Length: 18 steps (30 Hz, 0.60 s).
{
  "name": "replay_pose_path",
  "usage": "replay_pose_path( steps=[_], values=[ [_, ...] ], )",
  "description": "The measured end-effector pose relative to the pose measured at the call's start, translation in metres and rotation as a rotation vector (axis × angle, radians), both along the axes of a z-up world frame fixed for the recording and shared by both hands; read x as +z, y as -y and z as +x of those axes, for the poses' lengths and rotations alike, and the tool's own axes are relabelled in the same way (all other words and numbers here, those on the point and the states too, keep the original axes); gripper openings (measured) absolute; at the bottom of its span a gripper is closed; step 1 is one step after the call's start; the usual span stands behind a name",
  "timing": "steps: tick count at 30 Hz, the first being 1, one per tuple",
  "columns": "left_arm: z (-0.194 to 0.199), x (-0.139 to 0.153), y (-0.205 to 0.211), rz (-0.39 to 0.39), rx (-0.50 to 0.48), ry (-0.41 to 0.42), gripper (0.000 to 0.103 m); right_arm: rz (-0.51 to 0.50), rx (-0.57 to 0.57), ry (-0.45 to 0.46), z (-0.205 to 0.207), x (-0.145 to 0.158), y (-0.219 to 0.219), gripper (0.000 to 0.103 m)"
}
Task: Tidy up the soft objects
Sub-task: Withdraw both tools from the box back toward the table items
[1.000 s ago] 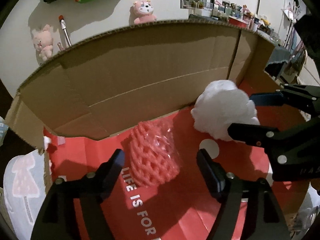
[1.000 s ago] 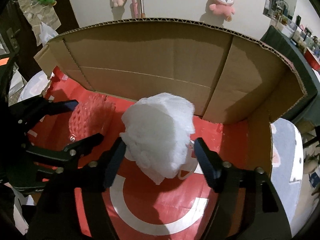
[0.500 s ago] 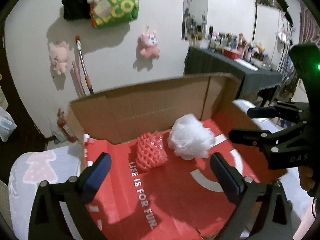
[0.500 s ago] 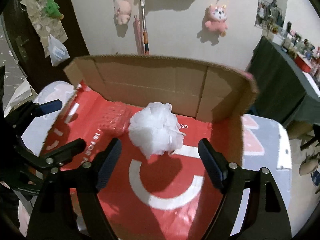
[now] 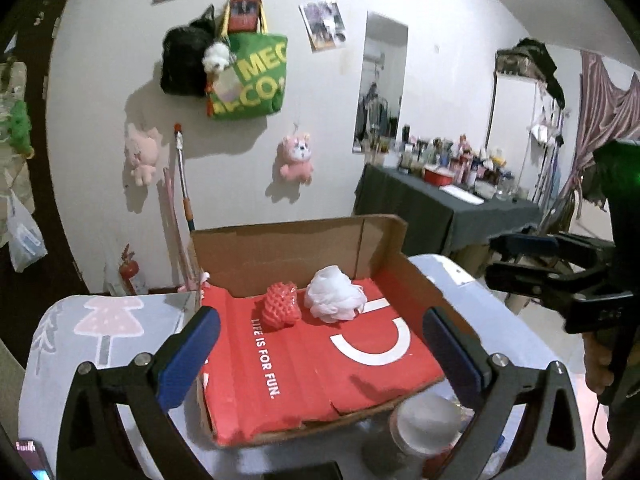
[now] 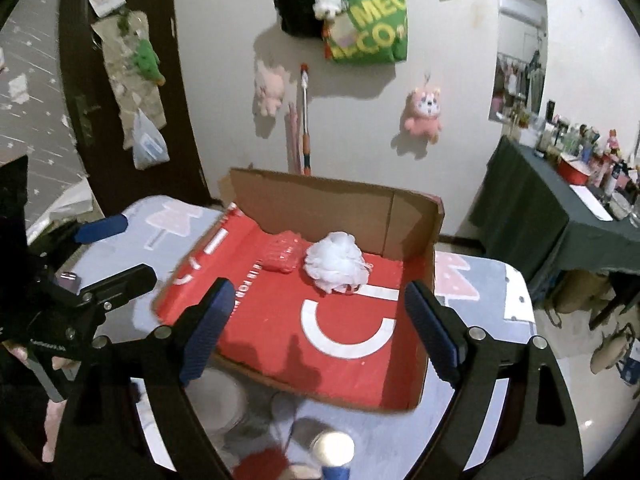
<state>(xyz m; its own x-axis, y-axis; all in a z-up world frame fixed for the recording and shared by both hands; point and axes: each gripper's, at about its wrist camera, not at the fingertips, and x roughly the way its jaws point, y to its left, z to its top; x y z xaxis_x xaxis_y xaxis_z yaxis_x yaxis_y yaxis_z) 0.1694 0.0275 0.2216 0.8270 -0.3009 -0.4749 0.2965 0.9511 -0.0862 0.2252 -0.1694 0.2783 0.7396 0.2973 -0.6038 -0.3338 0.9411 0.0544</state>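
- My left gripper hangs above the near edge of the cardboard box, jaws spread wide with nothing between them.
- My right gripper also hovers over the near part of the box, its jaws opening, and nothing sits between the pads.
- I see the red foam net lying on the box's red floor near the back wall.
- The white mesh puff rests just to the right of the red net, touching or almost touching it; I cannot tell which.
- The box sits on a table covered in a grey cloth with pink trees.
- In front of the box I make out some blurred containers, too soft to identify.
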Motion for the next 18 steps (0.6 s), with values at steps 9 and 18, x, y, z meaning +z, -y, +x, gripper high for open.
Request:
replay_pose_path(
  steps=[9,18],
  values=[
    [-0.081,-0.010,-0.008,-0.059,0.024,0.128,0.103,0.032,0.007,0.140,-0.096,-0.005,0.004,0.093],
    [-0.145,-0.045,0.007,-0.032,0.068,0.200,0.103,-0.037,-0.058,0.237,-0.166,-0.053,-0.001,0.094]
  ],
)
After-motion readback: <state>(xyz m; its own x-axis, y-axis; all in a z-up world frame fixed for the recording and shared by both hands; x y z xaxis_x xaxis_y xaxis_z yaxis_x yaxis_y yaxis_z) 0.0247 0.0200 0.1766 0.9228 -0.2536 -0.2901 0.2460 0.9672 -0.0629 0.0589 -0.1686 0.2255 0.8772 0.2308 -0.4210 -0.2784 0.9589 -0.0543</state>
